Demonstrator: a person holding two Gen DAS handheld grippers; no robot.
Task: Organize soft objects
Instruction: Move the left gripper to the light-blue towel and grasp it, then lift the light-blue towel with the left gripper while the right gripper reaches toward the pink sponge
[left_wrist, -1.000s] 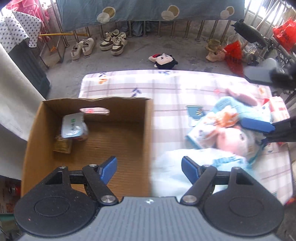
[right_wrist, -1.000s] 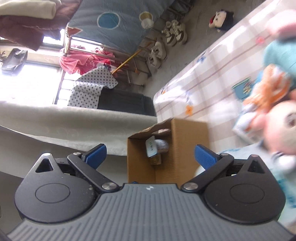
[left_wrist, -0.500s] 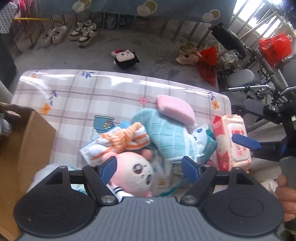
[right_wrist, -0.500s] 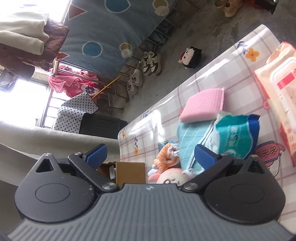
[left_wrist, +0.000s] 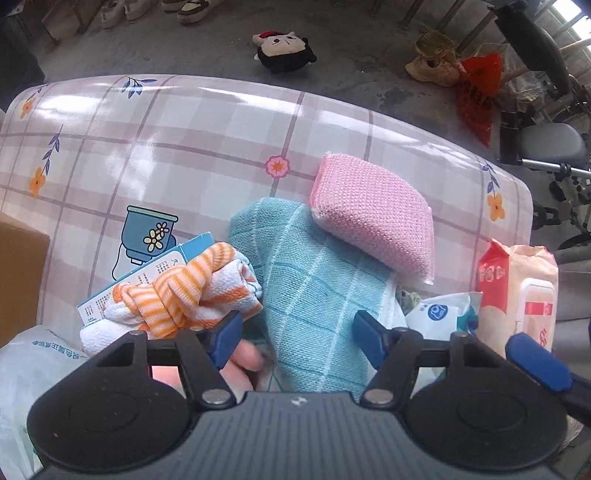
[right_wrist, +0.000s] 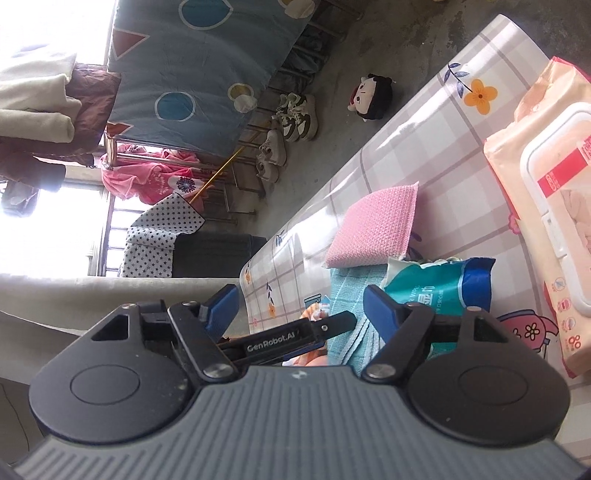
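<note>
My left gripper (left_wrist: 297, 336) points straight down over a pile of soft things on the checked tablecloth (left_wrist: 184, 147). Its jaws are closing with the teal cloth (left_wrist: 317, 288) between them; the pads do not visibly press it. An orange-striped cloth (left_wrist: 181, 295) lies just left, and a pink plush (left_wrist: 240, 363) peeks out underneath. A pink sponge (left_wrist: 373, 218) rests on the cloth's far end. My right gripper (right_wrist: 301, 306) hovers low at the right, jaws closing on nothing, beside a blue tissue pack (right_wrist: 439, 291). The sponge (right_wrist: 373, 229) and teal cloth (right_wrist: 343, 295) lie ahead of it.
A wet wipes pack (left_wrist: 524, 291) (right_wrist: 546, 184) lies at the table's right end. A cardboard box corner (left_wrist: 18, 273) stands at the left, with a white plastic bag (left_wrist: 37, 369) near it. A small printed box (left_wrist: 147, 273) sits under the striped cloth. On the floor lies a doll (left_wrist: 284, 50).
Both grippers swung away from the cardboard box to the pile. The left one sank onto the teal cloth. Both pairs of jaws have narrowed.
</note>
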